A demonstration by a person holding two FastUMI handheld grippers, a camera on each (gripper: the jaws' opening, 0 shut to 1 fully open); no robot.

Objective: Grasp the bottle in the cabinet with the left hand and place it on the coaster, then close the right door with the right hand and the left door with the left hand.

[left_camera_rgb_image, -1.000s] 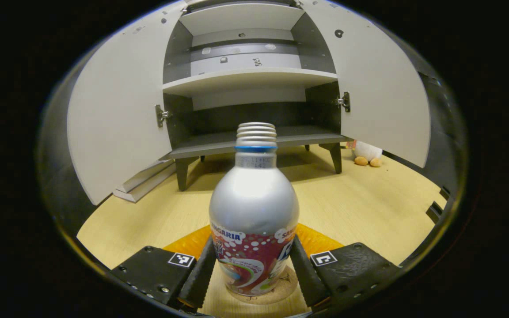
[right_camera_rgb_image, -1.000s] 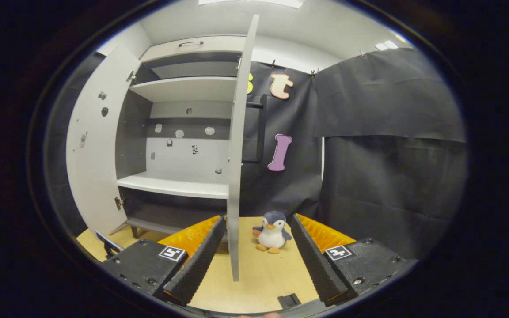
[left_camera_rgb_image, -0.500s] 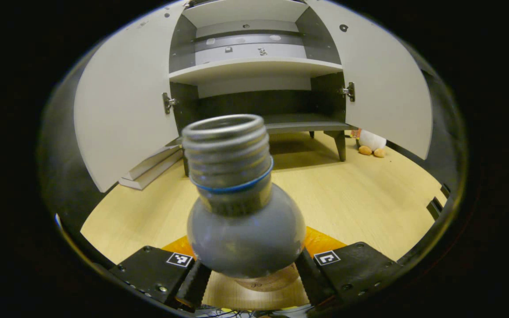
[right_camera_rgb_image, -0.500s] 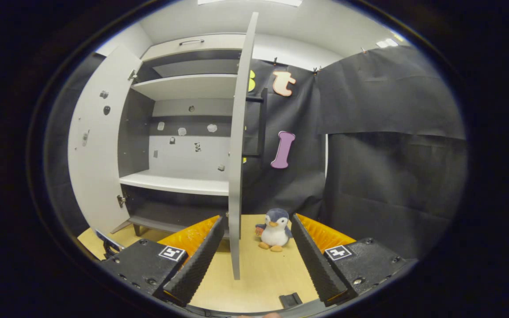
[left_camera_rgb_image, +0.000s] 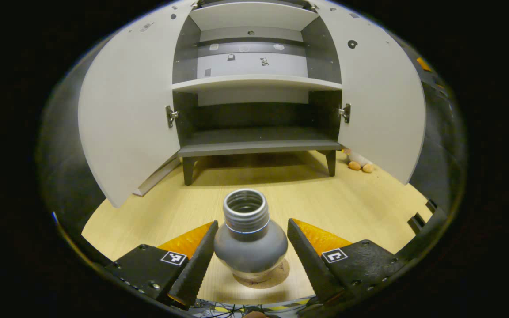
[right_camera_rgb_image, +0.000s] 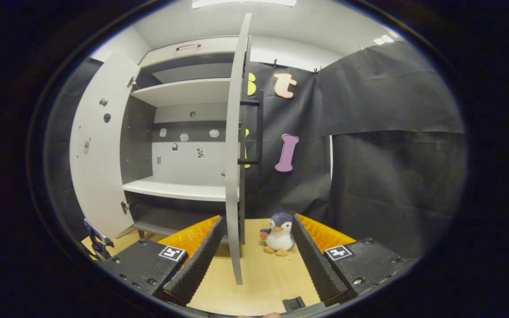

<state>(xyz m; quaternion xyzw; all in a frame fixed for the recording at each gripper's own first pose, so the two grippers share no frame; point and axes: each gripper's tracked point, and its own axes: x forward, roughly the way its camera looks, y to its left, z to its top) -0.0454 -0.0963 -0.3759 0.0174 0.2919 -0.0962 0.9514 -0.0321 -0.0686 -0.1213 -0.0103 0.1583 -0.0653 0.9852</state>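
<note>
Left claw [left_camera_rgb_image: 251, 260] open around bottle [left_camera_rgb_image: 250, 240] on coaster [left_camera_rgb_image: 276, 276]

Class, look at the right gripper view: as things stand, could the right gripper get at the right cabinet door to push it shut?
Probably yes. The right door stands edge-on just ahead of the open right gripper, nothing lying between them; the penguin toy sits off beside it.

left gripper [left_camera_rgb_image: 251, 260]: two black blocky finger mounts, each with a small white square fiducial marker on top and small screws along the outer edges. fingers [left_camera_rgb_image: 195, 269] long, wedge-shaped, ribbed on the inner faces. right gripper [right_camera_rgb_image: 258, 260]: same build, same markers, screws, ribbed wedge fingers [right_camera_rgb_image: 320, 265].
</note>
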